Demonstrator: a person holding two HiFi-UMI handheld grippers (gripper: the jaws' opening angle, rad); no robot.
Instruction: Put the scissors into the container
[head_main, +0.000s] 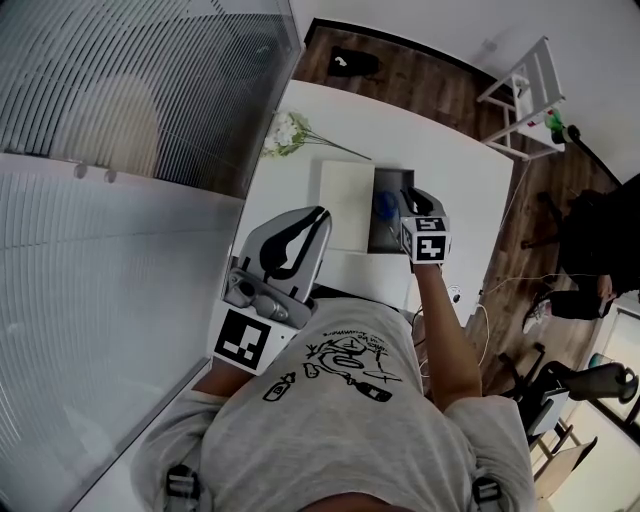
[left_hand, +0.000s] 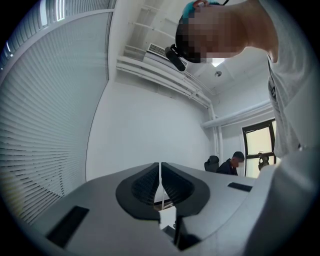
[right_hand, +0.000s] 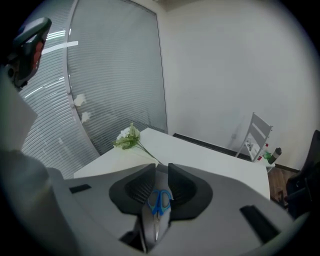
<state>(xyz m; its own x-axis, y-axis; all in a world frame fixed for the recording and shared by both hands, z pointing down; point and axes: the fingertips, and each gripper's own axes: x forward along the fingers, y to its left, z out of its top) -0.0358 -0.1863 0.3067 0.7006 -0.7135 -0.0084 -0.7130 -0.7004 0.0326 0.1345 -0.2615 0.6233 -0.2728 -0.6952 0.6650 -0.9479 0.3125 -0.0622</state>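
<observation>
Blue-handled scissors (head_main: 385, 206) (right_hand: 160, 201) lie in a narrow dark grey container (head_main: 389, 237) (right_hand: 148, 227) on the white table (head_main: 440, 150). My right gripper (head_main: 411, 197) (right_hand: 161, 168) hangs over the container, tilted down, its jaws a little apart. The scissors show through that gap, below the jaws and untouched. Held up near the person's chest at the left is my left gripper (head_main: 316, 216) (left_hand: 160, 167), pointing level at a wall, with its jaws together and nothing between them.
A white flat panel (head_main: 347, 203) lies left of the container. White flowers (head_main: 285, 131) (right_hand: 128, 137) rest at the table's far left. A white rack (head_main: 524, 92) (right_hand: 258, 137) stands beyond the table. Another person (left_hand: 232, 165) sits in the background.
</observation>
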